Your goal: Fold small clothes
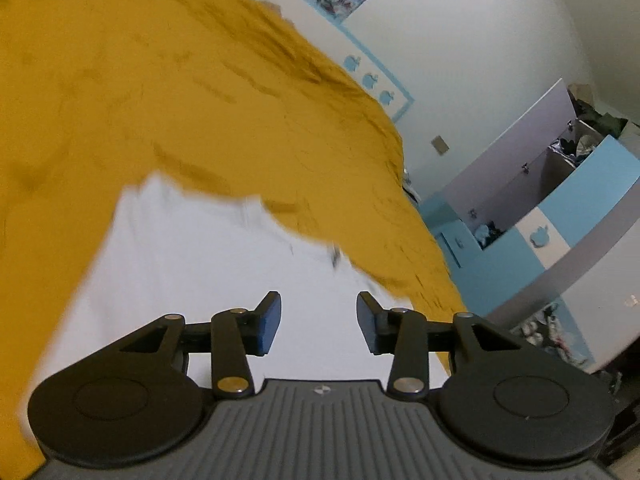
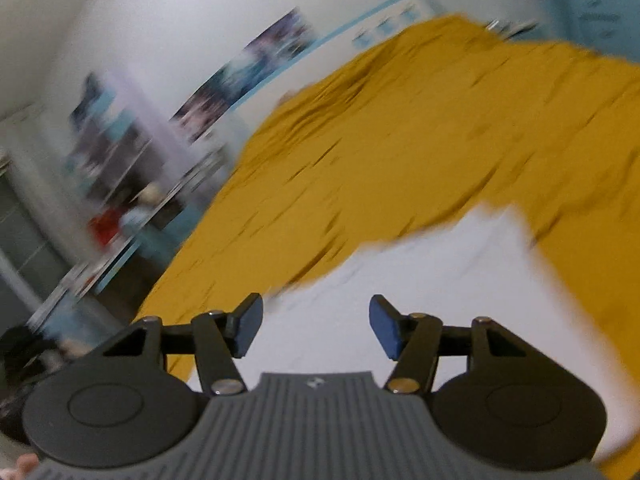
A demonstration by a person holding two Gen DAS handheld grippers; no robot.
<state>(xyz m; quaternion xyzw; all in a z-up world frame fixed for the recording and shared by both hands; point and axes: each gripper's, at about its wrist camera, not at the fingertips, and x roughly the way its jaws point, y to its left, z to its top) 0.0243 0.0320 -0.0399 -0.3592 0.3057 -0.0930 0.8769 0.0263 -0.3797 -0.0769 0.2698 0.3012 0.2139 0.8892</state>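
White garment [image 1: 192,264] spread flat on mustard sheet [image 1: 120,92], near edge of bed. Left tongs [image 1: 319,322] over garment's near part, jaws apart, nothing between blue pads [image 1: 269,322]. No cloth pinched. Right tongs [image 2: 316,326] likewise over garment [image 2: 460,280], gaping, pads bare, nothing held. Sheet [image 2: 400,140] wrinkled beyond garment, running toward white wall [image 1: 480,40]. Posters [image 2: 240,68] on wall beyond sheet. Blue-and-white cabinet [image 1: 560,208] past sheet's far side, clutter on top. Right view heavily blurred; shelves beside sheet unreadable.
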